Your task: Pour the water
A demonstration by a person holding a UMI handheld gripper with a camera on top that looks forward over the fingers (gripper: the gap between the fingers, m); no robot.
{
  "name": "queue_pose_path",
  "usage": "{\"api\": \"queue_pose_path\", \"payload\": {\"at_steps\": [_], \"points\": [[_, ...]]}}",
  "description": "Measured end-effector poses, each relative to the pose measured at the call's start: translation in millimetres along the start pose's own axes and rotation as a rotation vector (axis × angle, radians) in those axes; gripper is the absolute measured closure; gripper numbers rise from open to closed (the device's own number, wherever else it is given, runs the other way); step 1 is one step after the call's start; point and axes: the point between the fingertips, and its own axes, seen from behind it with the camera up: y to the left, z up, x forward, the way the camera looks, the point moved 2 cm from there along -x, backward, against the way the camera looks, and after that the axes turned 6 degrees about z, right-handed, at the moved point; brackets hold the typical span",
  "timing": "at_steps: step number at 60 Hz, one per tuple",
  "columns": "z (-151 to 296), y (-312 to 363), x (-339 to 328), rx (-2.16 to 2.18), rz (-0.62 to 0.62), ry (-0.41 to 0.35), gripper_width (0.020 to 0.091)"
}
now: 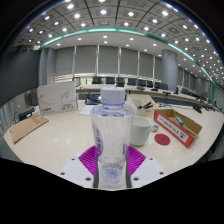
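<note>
A clear plastic water bottle (112, 130) with a pale cap stands upright between my fingers, filling the middle of the gripper view. My gripper (112, 168) is shut on the bottle, both magenta pads (90, 160) pressing its lower sides. Just beyond the bottle to the right sits a white cup (141, 129) on the pale table (50, 150). The bottle's base is hidden behind the gripper body.
A red and white box (178, 127) lies on the table to the right, with a red round lid (163, 139) in front of it. A white box (57, 98) and a brown cardboard piece (28, 127) sit to the left. Desks and chairs stand beyond.
</note>
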Motion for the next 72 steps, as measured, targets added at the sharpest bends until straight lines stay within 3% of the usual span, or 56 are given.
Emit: {"api": "queue_pose_path", "payload": {"at_steps": [3, 15, 26, 35, 57, 72], "points": [[6, 7, -2, 0.006, 0.013, 0.001, 0.0767], [70, 37, 2, 0.149, 0.101, -0.073, 0.0766], [156, 55, 21, 0.622, 0.28, -0.162, 0.0768], [197, 48, 47, 1.111, 0.435, -0.179, 0.0769], [176, 7, 113, 1.946, 0.603, -0.106, 0.077], [155, 4, 126, 2.025, 0.583, -0.043, 0.0768]]}}
